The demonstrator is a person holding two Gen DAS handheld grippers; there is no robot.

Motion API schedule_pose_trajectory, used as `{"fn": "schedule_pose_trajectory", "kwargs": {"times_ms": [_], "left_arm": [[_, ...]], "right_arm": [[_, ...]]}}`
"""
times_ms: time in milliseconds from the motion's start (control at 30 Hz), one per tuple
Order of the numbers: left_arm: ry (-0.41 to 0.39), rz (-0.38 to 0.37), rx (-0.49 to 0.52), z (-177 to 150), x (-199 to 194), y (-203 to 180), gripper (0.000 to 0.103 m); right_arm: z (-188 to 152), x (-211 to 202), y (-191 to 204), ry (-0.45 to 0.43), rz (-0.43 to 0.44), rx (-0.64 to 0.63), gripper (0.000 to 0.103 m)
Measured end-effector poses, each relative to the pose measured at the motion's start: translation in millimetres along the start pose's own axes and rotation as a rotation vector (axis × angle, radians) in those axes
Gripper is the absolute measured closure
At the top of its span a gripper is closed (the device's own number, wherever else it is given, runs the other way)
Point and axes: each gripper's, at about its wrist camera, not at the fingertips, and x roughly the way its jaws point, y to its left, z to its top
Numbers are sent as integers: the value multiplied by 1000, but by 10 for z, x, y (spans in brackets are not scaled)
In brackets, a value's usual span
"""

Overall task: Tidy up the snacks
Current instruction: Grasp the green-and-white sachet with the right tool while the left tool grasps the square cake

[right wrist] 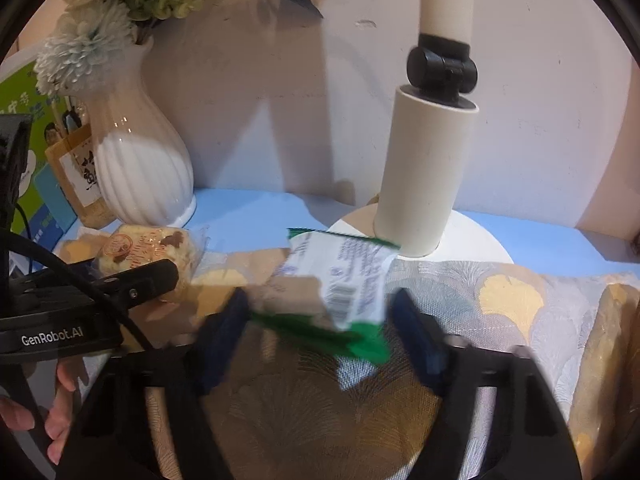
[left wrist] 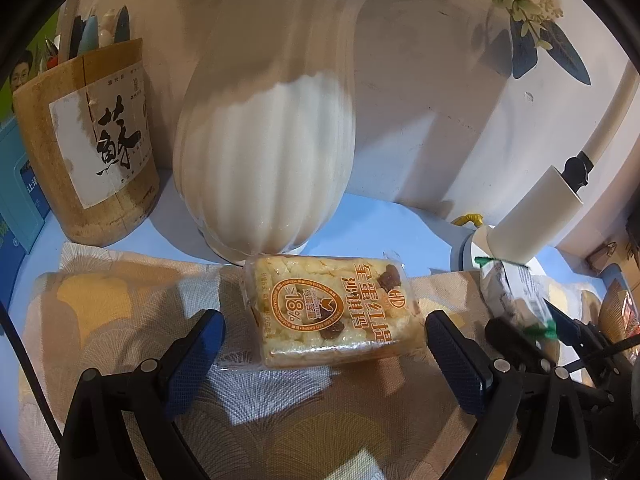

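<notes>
Patterned cloth (left wrist: 120, 312) covers most of the blue table (left wrist: 380, 216) in both views, and everything else sits on or behind it. Big ribbed white vase (left wrist: 264, 152) stands at the back, with a wooden pen holder (left wrist: 88, 160) beside it and a white lamp post (right wrist: 428, 172) on a round base further along.

Clear-wrapped cake snack (left wrist: 332, 312) lies flat on the cloth, just in front of the vase and right between the left gripper (left wrist: 326, 360) fingers. Those jaws stand wide, with a gap on each side of the wrapper, so nothing is held.

Green and white snack packet (right wrist: 344, 280) sits between the right gripper (right wrist: 320, 340) fingers, tilted with its barcode end toward the camera. The jaws look about half closed, but that part is smeared with blur and I honestly can't tell if the pads are pressing on it.

Only the right view shows the flowers (right wrist: 84, 52) in the vase and a person's fingers (right wrist: 56, 420) on the left gripper's handle. Only the left view shows the cake's print clearly; the packet there is a blurry sliver at the edge.
</notes>
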Motion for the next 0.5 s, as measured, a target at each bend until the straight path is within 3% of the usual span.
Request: {"fn": "schedule_pose_trajectory", "kwargs": {"times_ms": [133, 233, 500], "left_arm": [[0, 2, 8, -1, -1, 0, 5], [-10, -14, 34, -14, -18, -42, 17], [-48, 1, 63, -25, -84, -65, 29]], "right_arm": [[5, -4, -37, -3, 22, 16, 41], [3, -34, -63, -10, 37, 28, 41], [-3, -52, -124, -25, 86, 52, 41]]}}
